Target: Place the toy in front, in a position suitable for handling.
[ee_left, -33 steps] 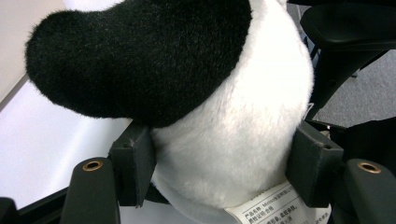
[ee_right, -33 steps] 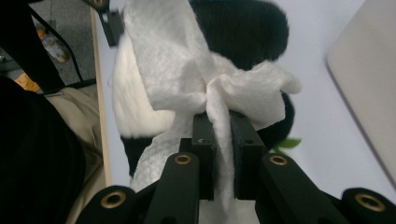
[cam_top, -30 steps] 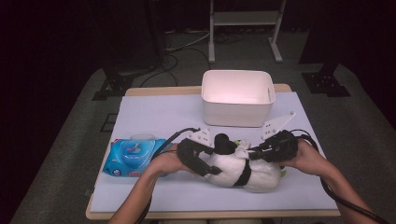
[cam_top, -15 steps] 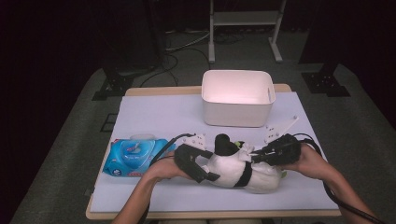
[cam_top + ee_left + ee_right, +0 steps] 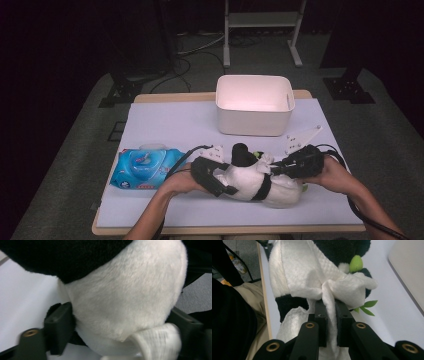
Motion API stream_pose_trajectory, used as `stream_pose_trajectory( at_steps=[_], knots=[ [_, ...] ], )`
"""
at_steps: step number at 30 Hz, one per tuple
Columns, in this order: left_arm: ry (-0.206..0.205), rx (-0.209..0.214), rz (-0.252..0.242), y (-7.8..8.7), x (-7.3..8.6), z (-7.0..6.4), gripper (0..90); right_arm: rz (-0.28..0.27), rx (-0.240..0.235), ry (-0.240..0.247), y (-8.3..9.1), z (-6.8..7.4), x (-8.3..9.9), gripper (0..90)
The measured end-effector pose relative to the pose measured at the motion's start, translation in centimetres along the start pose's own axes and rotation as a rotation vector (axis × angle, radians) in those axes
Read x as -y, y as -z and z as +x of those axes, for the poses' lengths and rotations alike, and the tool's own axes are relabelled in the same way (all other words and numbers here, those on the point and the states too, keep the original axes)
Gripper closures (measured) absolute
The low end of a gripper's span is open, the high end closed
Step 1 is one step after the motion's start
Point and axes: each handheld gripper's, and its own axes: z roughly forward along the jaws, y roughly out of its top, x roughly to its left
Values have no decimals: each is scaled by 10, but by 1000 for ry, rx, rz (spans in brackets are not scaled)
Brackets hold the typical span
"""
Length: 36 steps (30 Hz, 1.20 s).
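A black-and-white plush panda (image 5: 250,180) lies near the front of the table with a white wipe (image 5: 312,272) draped over its body. My left gripper (image 5: 220,182) clamps the panda's left end. In the left gripper view the jaws press both sides of the white fur (image 5: 125,297), beside a sewn label (image 5: 157,340). My right gripper (image 5: 280,169) comes in from the right, above the panda. In the right gripper view the gripper (image 5: 329,307) is shut on a bunched fold of the wipe, close to the toy's green leaves (image 5: 367,307).
A blue pack of wet wipes (image 5: 145,167) lies at the left of the white table mat (image 5: 170,125). An empty white bin (image 5: 254,120) stands behind the panda at the back. The person's trouser leg (image 5: 249,297) sits beyond the near table edge.
Both hands and the panda have shifted slightly toward the near edge. The wipe stays pinched in the right gripper, and the left grip on the toy is the same.
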Motion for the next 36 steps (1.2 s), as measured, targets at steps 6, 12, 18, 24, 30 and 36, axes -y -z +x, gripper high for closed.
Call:
stream_pose_trajectory(
  at_steps=[6,12,18,24,30,36],
  knots=[
    [-21,-28,-13,7,-9,0,341,-8,13,0,3,0,1,816],
    [-37,-36,15,17,-20,2,355,-52,20,-8,6,-3,0,816],
    [-72,-73,51,34,-35,1,364,-84,17,-22,6,-6,-7,817],
    [-126,-137,100,61,-57,-6,372,-125,-3,-26,4,-10,-16,817],
    [-142,-147,125,73,-64,-10,374,-140,-24,-29,1,-10,-21,816],
    [-157,-140,143,76,-66,-11,375,-139,-34,-10,5,-10,-29,816]
  ],
)
